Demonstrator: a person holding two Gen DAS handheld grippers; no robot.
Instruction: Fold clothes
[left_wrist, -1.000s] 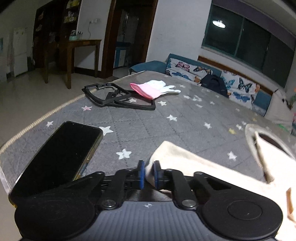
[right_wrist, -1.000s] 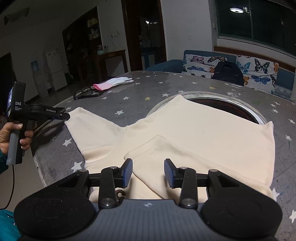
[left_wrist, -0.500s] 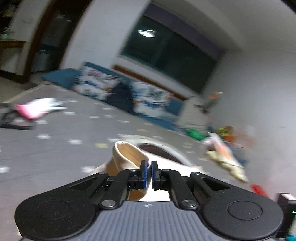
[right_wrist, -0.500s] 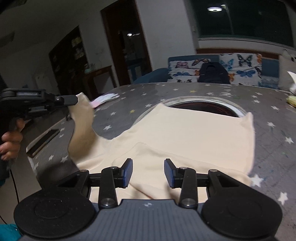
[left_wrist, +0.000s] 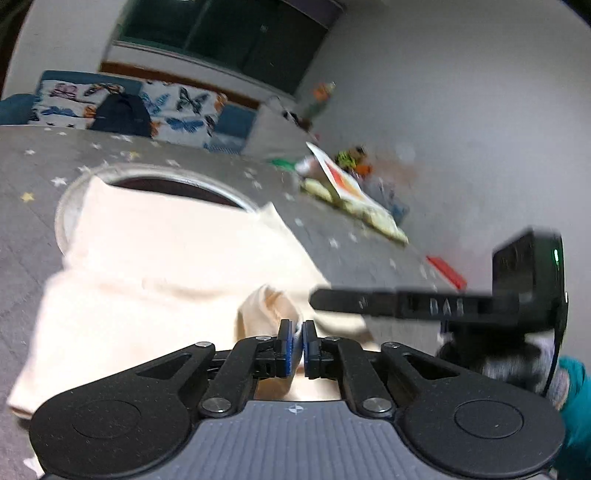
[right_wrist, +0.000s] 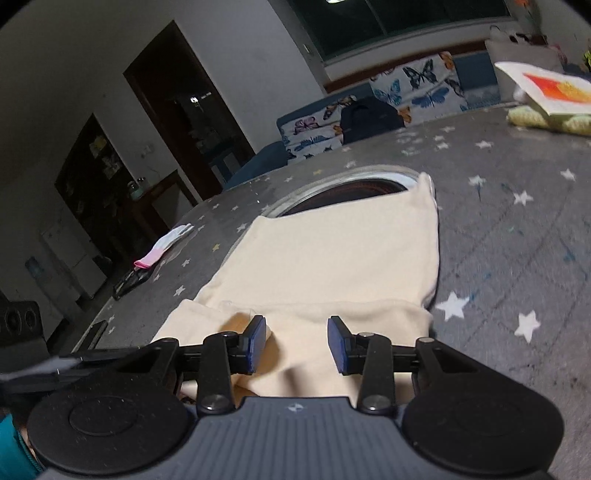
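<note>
A cream garment (right_wrist: 332, 258) lies on the grey star-patterned table cover (right_wrist: 517, 240), partly over a round opening (right_wrist: 354, 184). My left gripper (left_wrist: 297, 345) is shut on the garment's sleeve (left_wrist: 269, 310), which is carried over the garment's body (left_wrist: 166, 266). My right gripper (right_wrist: 297, 341) is open, its fingers just above the near folded edge of the garment. The right gripper's body also shows in the left wrist view (left_wrist: 443, 304), at the right.
A pink and white glove (right_wrist: 162, 247) and a black frame (right_wrist: 129, 282) lie at the table's far left. A phone (right_wrist: 92, 332) lies near the left edge. A book on yellow cloth (right_wrist: 546, 96) sits at the far right. A red object (left_wrist: 447, 273) lies near the right edge.
My left gripper has lifted the sleeve from the table's left side and swung it right, over the garment's body. My right gripper has stayed open above the near edge.
</note>
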